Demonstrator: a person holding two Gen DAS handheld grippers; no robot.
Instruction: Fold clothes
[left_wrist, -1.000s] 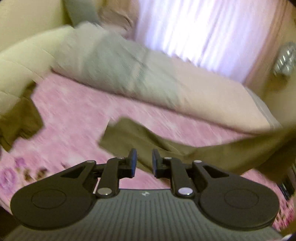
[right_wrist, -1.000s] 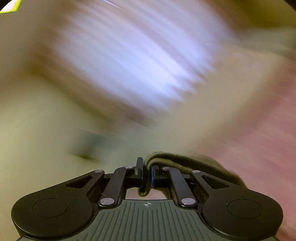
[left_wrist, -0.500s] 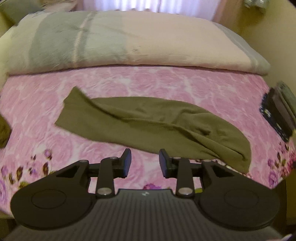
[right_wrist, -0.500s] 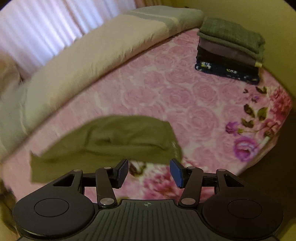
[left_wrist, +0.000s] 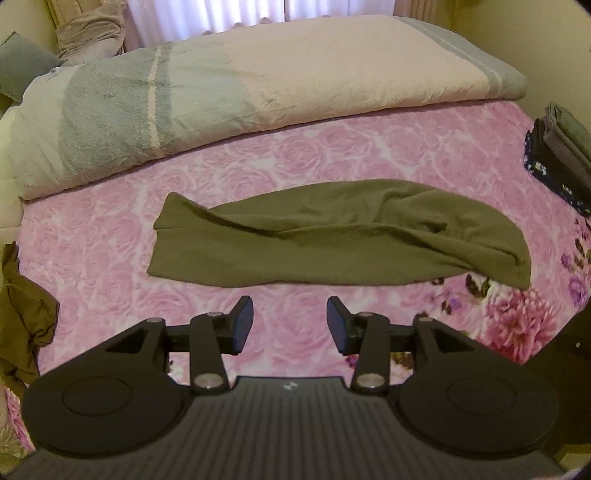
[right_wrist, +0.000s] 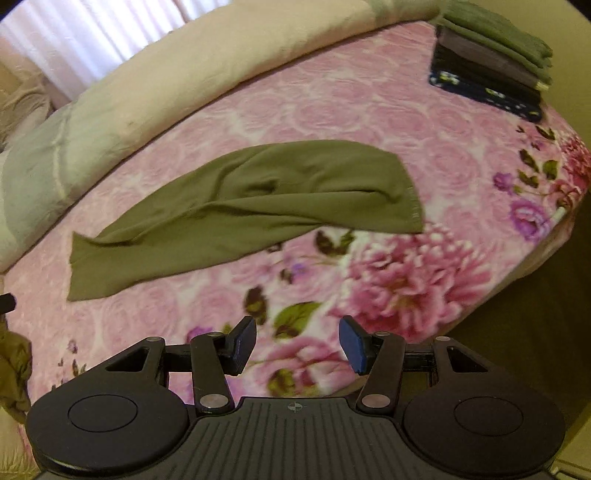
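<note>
An olive-green garment (left_wrist: 332, 236) lies stretched sideways and wrinkled on the pink floral bedspread (left_wrist: 258, 155). It also shows in the right wrist view (right_wrist: 251, 206). My left gripper (left_wrist: 290, 325) is open and empty, hovering just in front of the garment's near edge. My right gripper (right_wrist: 297, 343) is open and empty, above the bedspread (right_wrist: 369, 122) in front of the garment's right end.
A rolled beige and grey-blue blanket (left_wrist: 221, 85) lies along the far side of the bed. A stack of folded clothes (right_wrist: 491, 62) sits at the bed's right corner. More olive cloth (left_wrist: 22, 321) is bunched at the left edge. The bed edge drops off at right.
The right gripper let go of the olive garment, which dropped flat onto the bed. Both grippers opened wider and pulled back toward the near side.
</note>
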